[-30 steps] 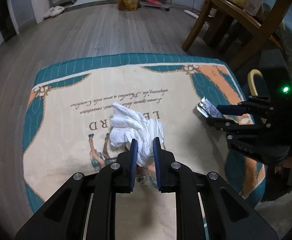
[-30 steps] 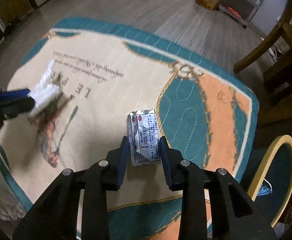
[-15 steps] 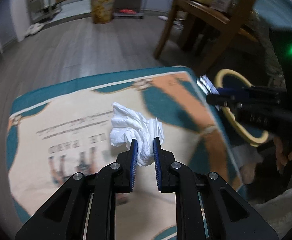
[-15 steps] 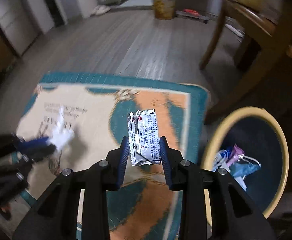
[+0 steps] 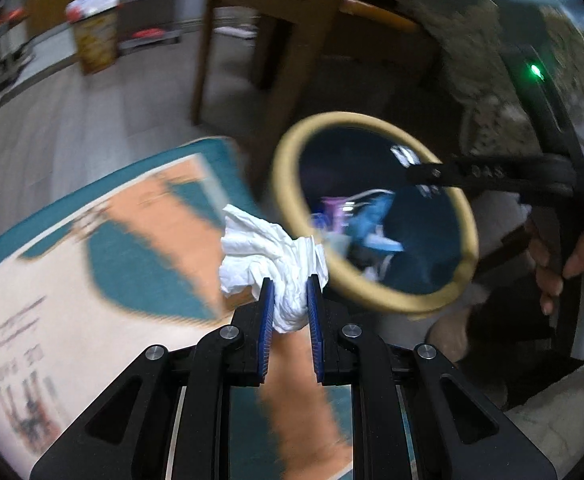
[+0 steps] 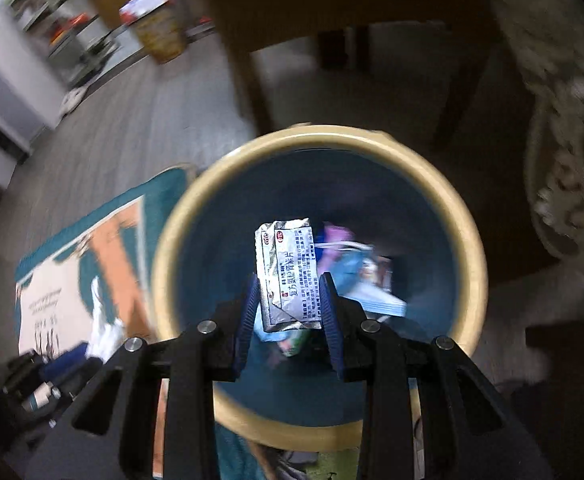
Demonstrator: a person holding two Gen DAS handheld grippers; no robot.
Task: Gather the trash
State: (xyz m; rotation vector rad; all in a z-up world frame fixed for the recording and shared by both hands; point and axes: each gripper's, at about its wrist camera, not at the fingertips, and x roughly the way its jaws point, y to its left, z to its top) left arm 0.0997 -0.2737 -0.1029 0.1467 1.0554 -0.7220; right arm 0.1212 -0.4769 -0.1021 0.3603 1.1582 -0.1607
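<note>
The left gripper (image 5: 288, 280) is clamped on a crumpled white tissue (image 5: 270, 256), its blue pads pressing the wad's lower part while the rest billows out toward 12 and 10 o'clock. Below it lies the teal, orange and cream rug (image 5: 92, 240), smeared by blur. At 2 o'clock from the tissue stands the round bin (image 5: 292, 148) with a tan rim and dark blue inside, holding blue and purple scraps (image 5: 356, 216). The tissue sits just at the bin's near rim in this view, not yet over the opening.

The right gripper (image 6: 290, 280) is clamped on a silver foil sachet (image 6: 288, 272) printed with red marks and dark text, held upright between the pads. Directly behind it is the bin (image 6: 372, 144), its opening filling the middle of the view, so the sachet hangs over the bin's mouth. In the left wrist view the right gripper (image 5: 412, 168) reaches across the bin from 3 o'clock, held by a hand (image 5: 564, 256). Wooden chair legs (image 5: 292, 60) stand at 12 o'clock beyond the bin.
</note>
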